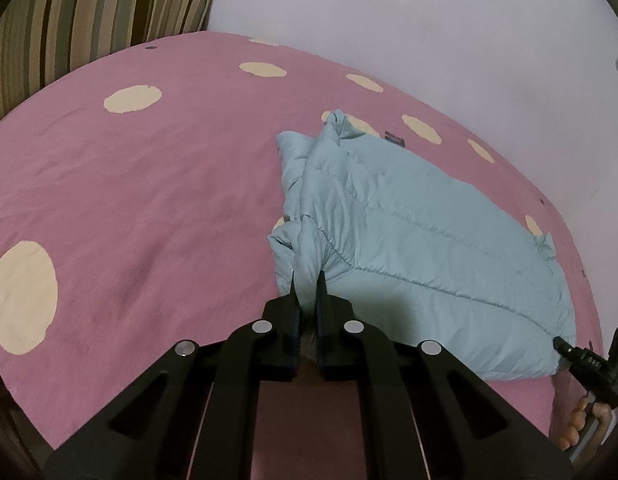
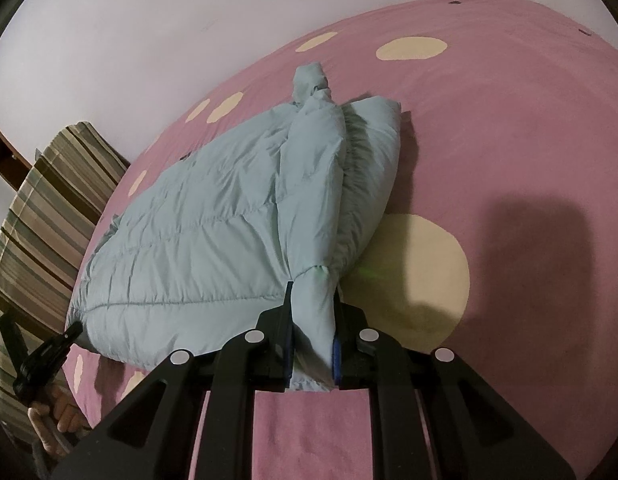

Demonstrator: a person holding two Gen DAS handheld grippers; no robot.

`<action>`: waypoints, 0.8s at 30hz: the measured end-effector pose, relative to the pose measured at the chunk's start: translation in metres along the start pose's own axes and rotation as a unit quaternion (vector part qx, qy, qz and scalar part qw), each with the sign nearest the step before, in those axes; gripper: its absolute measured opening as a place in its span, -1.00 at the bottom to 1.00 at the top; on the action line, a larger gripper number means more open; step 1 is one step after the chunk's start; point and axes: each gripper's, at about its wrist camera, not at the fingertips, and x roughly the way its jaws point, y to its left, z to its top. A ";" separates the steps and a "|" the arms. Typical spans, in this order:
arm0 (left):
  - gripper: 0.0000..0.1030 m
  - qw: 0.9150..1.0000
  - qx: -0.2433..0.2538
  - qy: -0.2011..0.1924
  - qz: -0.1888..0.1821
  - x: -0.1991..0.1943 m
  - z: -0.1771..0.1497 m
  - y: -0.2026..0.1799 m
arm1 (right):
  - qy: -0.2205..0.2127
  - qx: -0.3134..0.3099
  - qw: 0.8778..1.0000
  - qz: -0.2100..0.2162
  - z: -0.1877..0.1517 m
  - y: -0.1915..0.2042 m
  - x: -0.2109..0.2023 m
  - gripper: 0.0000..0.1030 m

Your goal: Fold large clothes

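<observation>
A pale blue quilted puffer jacket [image 1: 409,240] lies partly folded on the pink bed [image 1: 149,184]. My left gripper [image 1: 307,280] is shut on a bunched fold at the jacket's near left corner. In the right wrist view the jacket [image 2: 213,232] spreads to the left. My right gripper [image 2: 312,292] is shut on a thick fold of the jacket's near edge, with fabric filling the gap between the jaws. The right gripper's tip also shows at the jacket's right corner in the left wrist view [image 1: 559,344]. The left gripper shows at the far left in the right wrist view [image 2: 73,330].
The bed cover [image 2: 509,128] is pink with large cream dots. A striped pillow or headboard cushion [image 1: 81,12] stands at the bed's far end. A pale wall [image 1: 429,20] runs along the bed's far side. A hand [image 2: 57,412] shows beside the bed.
</observation>
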 end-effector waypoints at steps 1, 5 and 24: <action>-0.90 1.000 0.000 0.003 0.003 0.001 -0.002 0.000 | 0.000 -0.003 1.000 -0.002 -0.002 0.001 0.000 -0.73; -0.90 1.000 -0.008 0.007 0.004 0.000 -0.008 0.005 | 0.001 -0.004 1.000 -0.006 -0.004 0.003 0.000 -0.73; -0.90 1.000 -0.014 0.020 0.014 0.011 -0.015 0.011 | 0.010 -0.018 1.000 -0.017 -0.002 0.003 0.008 -0.73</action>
